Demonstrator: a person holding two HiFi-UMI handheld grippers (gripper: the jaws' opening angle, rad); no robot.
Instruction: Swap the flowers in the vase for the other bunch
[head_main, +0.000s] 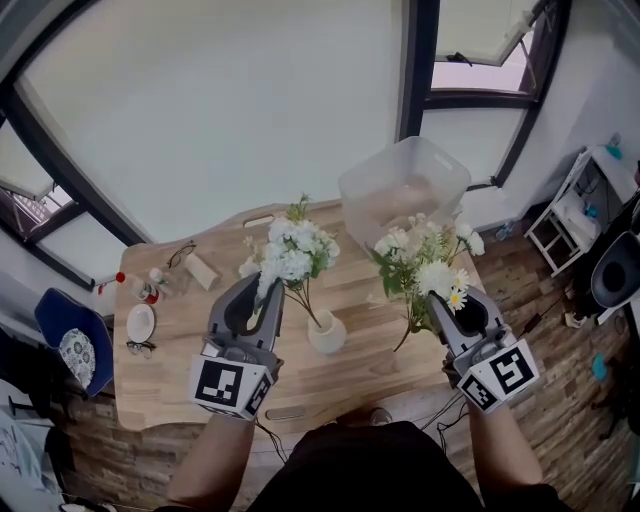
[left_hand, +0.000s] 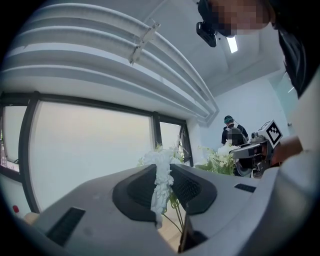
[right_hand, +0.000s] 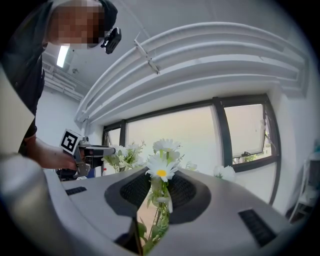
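A small white vase (head_main: 326, 333) stands on the wooden table (head_main: 180, 380). My left gripper (head_main: 262, 292) is shut on a bunch of white flowers (head_main: 295, 250); its thin stem slants down to the vase's mouth. In the left gripper view a white flower cluster (left_hand: 162, 180) is pinched between the jaws of the left gripper (left_hand: 162, 170). My right gripper (head_main: 441, 300) is shut on a bunch of daisies with green leaves (head_main: 425, 265), held in the air right of the vase, stems hanging free. The right gripper view shows a daisy (right_hand: 161, 171) just above the right gripper (right_hand: 159, 186).
A clear plastic bin (head_main: 405, 185) sits at the table's far edge. At the table's left are a white dish (head_main: 140, 322), glasses (head_main: 140, 347), small bottles (head_main: 150, 290) and a wooden block (head_main: 203, 270). A blue chair (head_main: 70, 345) stands left, a white shelf (head_main: 580, 205) right.
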